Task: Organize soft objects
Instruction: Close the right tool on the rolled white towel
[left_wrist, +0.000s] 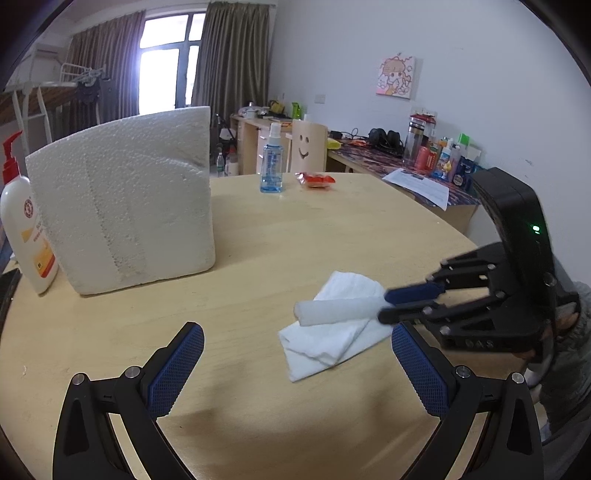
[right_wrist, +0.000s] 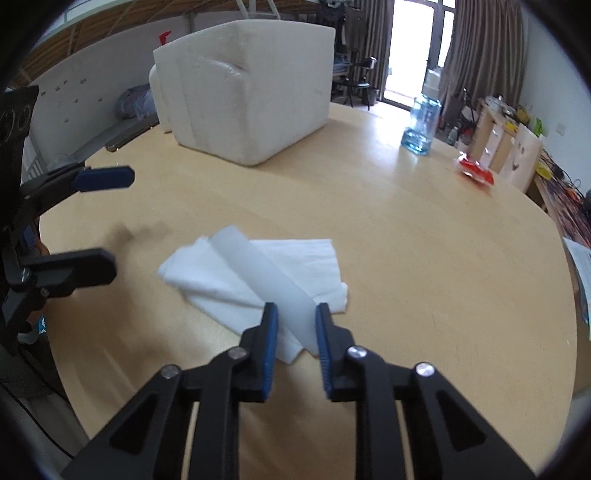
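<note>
A white foam strip (right_wrist: 269, 275) lies across a folded white cloth (right_wrist: 303, 258) on the round wooden table (right_wrist: 424, 258). My right gripper (right_wrist: 296, 314) is shut on the near end of the foam strip. In the left wrist view the strip (left_wrist: 338, 312) sticks out leftward from the right gripper (left_wrist: 388, 304), over the cloth (left_wrist: 332, 339). My left gripper (left_wrist: 295, 345) is open and empty, low over the table, with the cloth just ahead between its fingers. It shows at the left of the right wrist view (right_wrist: 110, 218).
A large white foam box (left_wrist: 125, 206) stands at the back left, with a lotion pump bottle (left_wrist: 24, 218) beside it. A blue spray bottle (left_wrist: 271, 162) and a red packet (left_wrist: 316, 180) sit at the far edge. A cluttered desk (left_wrist: 406, 162) stands beyond.
</note>
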